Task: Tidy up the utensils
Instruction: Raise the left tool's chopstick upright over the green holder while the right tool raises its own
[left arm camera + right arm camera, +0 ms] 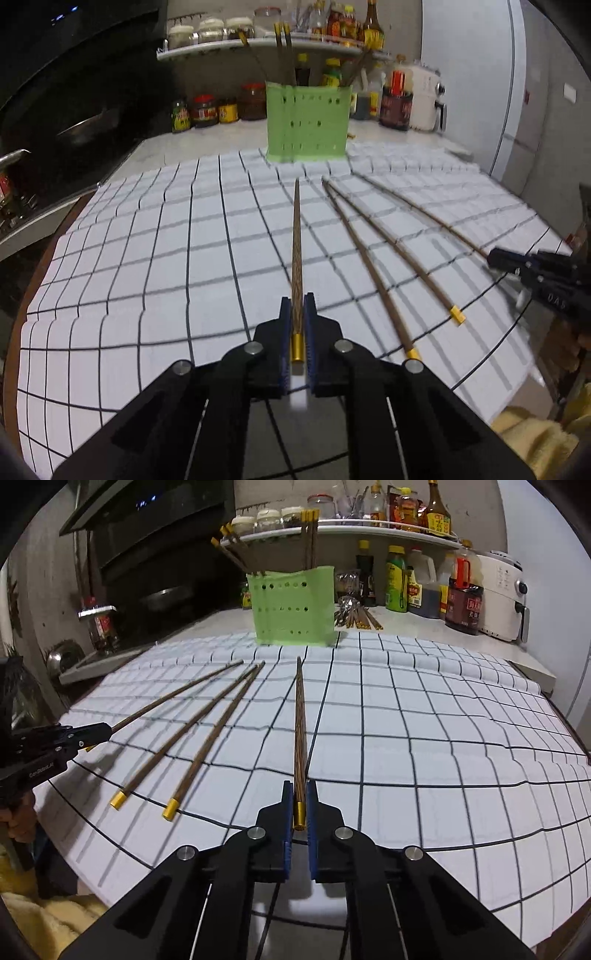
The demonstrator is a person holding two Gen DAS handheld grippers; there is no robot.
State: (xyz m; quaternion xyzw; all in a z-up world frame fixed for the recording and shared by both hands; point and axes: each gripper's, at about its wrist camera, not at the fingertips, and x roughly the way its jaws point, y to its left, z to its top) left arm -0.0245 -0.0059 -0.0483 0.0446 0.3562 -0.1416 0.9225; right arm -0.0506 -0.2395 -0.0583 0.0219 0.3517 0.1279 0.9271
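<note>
Two handheld grippers are each clamping one wooden chopstick over a white cloth (147, 258) gridded with dark lines; the left gripper (298, 314) is pinching the left chopstick (296, 236) just ahead of its gold end cap, and the right gripper (300, 797) is gripping the right chopstick (300, 723) the same way. Each held stick is running straight ahead along its gripper's fingers, thin tip pointing toward a pale green perforated utensil holder (291, 605) that is standing upright at the far edge of the cloth; so the coming move is likely turning on carrying each stick forward and tipping it tip-down into that holder, where other chopsticks are already leaning. The holder is sitting almost dead ahead of both grippers, neither hand looking clearly nearer. Two loose chopsticks (192, 738) are lying side by side on the cloth between the two grippers, gold caps nearest the person. All are dark brown, grained and tapering. Bottles and jars are crowding the counter and shelf behind.
</note>
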